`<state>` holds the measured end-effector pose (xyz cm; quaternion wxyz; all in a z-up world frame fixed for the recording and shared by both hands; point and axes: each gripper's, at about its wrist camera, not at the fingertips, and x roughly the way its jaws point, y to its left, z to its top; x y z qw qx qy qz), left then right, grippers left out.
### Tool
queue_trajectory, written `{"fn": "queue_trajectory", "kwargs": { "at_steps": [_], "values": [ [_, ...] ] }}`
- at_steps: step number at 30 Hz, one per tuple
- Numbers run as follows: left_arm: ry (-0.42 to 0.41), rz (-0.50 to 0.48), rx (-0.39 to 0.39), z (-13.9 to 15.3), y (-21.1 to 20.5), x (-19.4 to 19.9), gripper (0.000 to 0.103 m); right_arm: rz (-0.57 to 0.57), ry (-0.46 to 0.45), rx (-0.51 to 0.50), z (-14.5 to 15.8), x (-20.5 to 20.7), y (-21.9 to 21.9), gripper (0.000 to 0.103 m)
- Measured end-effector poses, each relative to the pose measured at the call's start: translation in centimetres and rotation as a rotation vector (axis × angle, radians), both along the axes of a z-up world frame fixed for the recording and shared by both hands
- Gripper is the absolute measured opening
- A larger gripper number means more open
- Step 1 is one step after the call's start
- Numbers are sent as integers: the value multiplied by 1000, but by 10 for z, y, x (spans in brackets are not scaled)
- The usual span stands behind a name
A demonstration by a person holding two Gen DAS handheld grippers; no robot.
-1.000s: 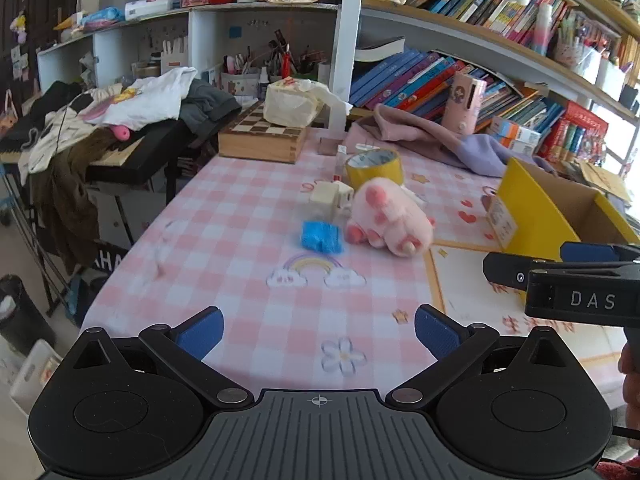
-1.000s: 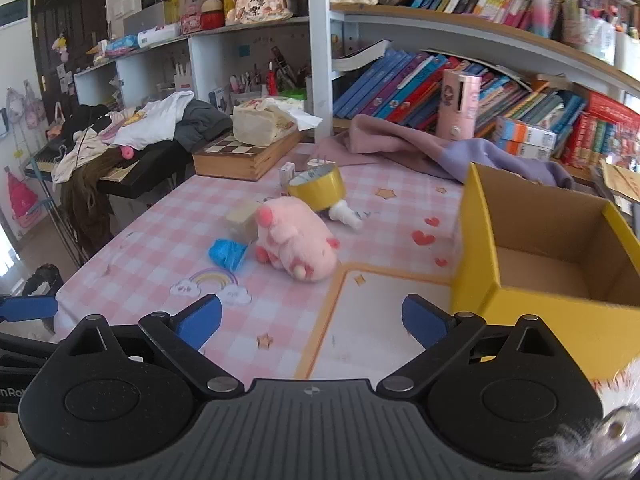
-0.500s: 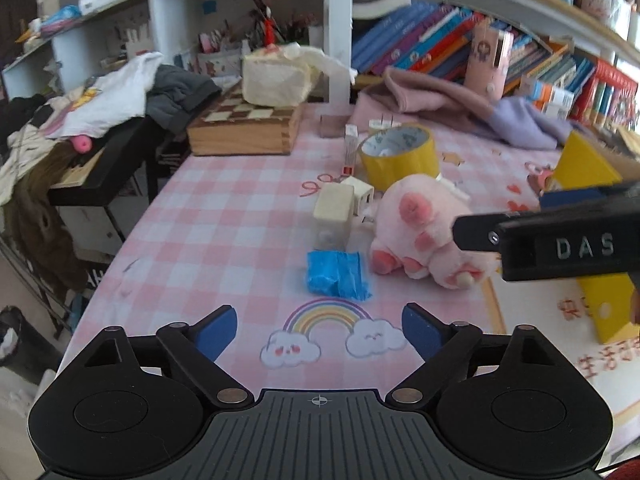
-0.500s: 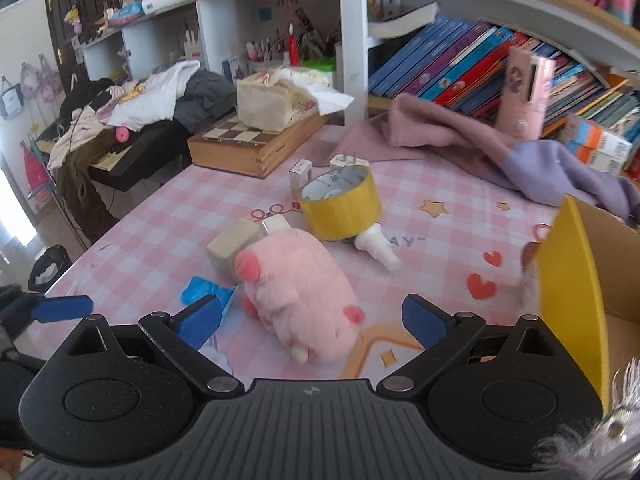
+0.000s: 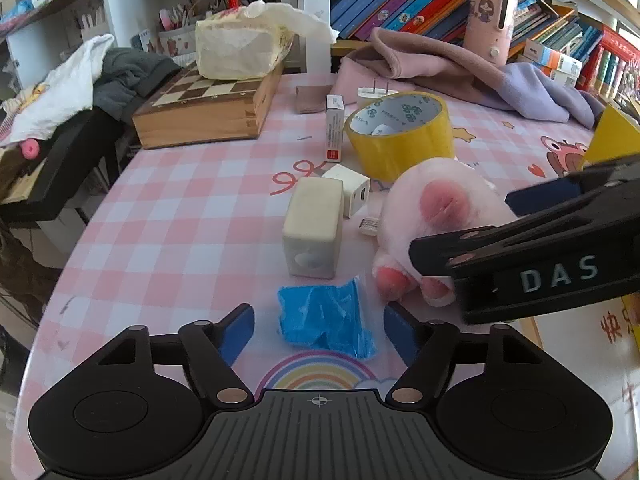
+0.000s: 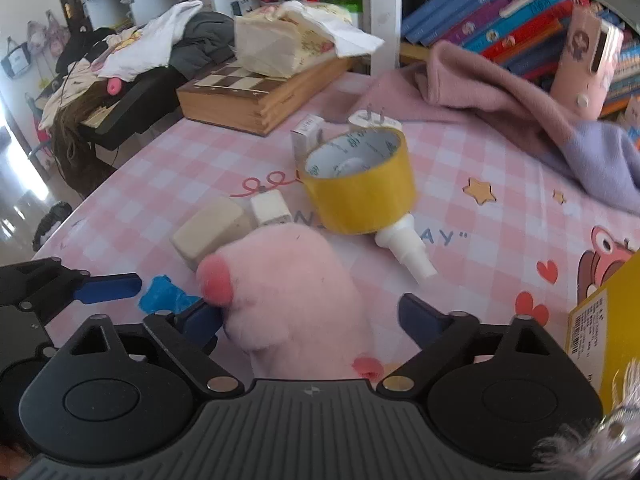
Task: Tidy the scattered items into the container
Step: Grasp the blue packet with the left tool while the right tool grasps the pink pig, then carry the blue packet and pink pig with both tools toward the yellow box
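A crumpled blue packet lies on the pink checked cloth between the open jaws of my left gripper. A pink plush pig lies between the open jaws of my right gripper; it also shows in the left wrist view. Beyond them lie a cream block, a white charger cube, a yellow tape roll and a white nozzle. The yellow box stands at the right edge.
A wooden chess box with a tissue pack sits at the back left. A small red-and-white carton and a plug lie behind the tape. Pink and lilac cloths lie before the bookshelves. The table edge runs along the left.
Both grippers have moved forward and down. The left one now straddles the blue packet and the right one now straddles the plush pig. Both stay open.
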<state>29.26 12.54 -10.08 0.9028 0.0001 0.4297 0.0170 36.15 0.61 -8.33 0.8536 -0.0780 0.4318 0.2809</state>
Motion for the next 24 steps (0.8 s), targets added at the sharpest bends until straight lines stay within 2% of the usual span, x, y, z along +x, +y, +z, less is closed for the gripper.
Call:
{"fn": "queue_trajectory", "kwargs": {
  "at_steps": [3, 5, 6, 7, 8, 12, 24],
  "values": [
    [6, 0, -1, -4, 0, 4, 66, -1, 15, 2, -3, 3, -1, 70],
    [-2, 5, 3, -4, -1, 4, 64, -2, 13, 4, -5, 4, -1, 69],
    [-5, 7, 3, -3, -2, 4, 60, 0, 11, 8, -4, 4, -1, 67],
    [-10, 8, 5, -3, -2, 4, 47, 0, 7, 12, -4, 4, -1, 65],
    [-11, 11, 3, -2, -2, 4, 43, -3, 4, 17, -3, 4, -2, 63],
    [-10, 30, -29, 3, 2, 0, 39, -27, -13, 41, 5, -1, -9, 61],
    [-138, 23, -77, 57, -3, -53, 37, -56, -93, 124, 52, -57, -37, 61]
  ]
}}
